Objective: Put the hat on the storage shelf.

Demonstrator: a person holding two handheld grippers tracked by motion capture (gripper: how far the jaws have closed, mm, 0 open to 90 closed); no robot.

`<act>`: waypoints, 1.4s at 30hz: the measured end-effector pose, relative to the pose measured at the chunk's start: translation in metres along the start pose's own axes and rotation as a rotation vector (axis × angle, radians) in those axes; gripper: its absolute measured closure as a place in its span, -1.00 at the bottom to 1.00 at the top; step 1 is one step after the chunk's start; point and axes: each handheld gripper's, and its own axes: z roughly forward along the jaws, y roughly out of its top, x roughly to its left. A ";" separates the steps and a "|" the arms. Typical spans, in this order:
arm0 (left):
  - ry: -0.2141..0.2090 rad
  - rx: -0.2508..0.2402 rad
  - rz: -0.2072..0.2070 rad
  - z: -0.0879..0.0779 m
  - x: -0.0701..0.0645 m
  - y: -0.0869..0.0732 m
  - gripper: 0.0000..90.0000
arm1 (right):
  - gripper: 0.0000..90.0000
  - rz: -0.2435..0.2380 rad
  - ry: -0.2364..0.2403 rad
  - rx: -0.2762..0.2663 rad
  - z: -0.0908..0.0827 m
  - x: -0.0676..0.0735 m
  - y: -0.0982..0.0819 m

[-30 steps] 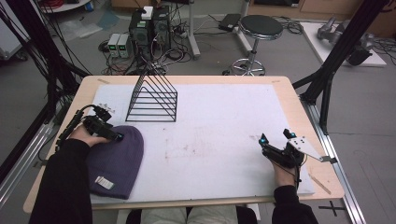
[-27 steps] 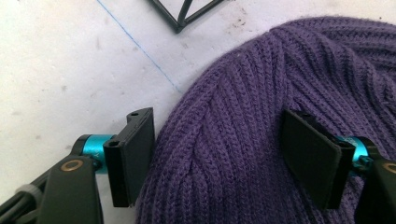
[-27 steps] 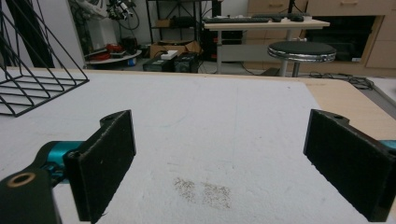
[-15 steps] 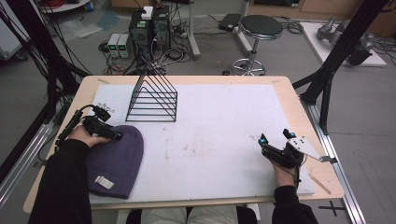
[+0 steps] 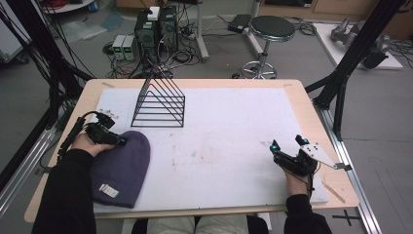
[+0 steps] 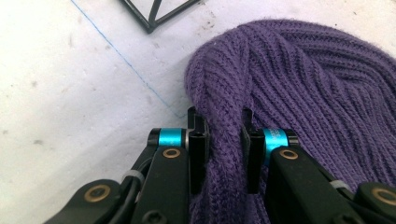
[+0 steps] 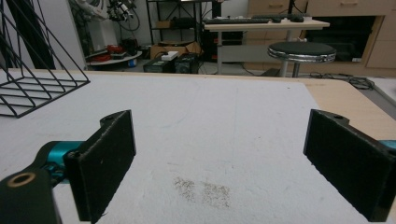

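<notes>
Purple ribbed beanie [image 5: 122, 168] lies at the table's near-left; my left gripper [image 6: 219, 140] pinches a fold at its crown. I'd lift slowly, keeping grip firm. Right gripper [image 7: 219, 163] idles wide, empty.

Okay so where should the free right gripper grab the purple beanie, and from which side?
Judging by its pose, the open hem end near the label. The beanie lies flat, crown toward the rack, and the left gripper already pinches a crown-side fold. The open right gripper could come low across the mat and pinch the edge.
</notes>
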 end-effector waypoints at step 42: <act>-0.014 -0.460 0.283 -0.085 -0.114 0.057 0.72 | -0.82 0.010 0.003 -0.007 0.002 0.000 0.000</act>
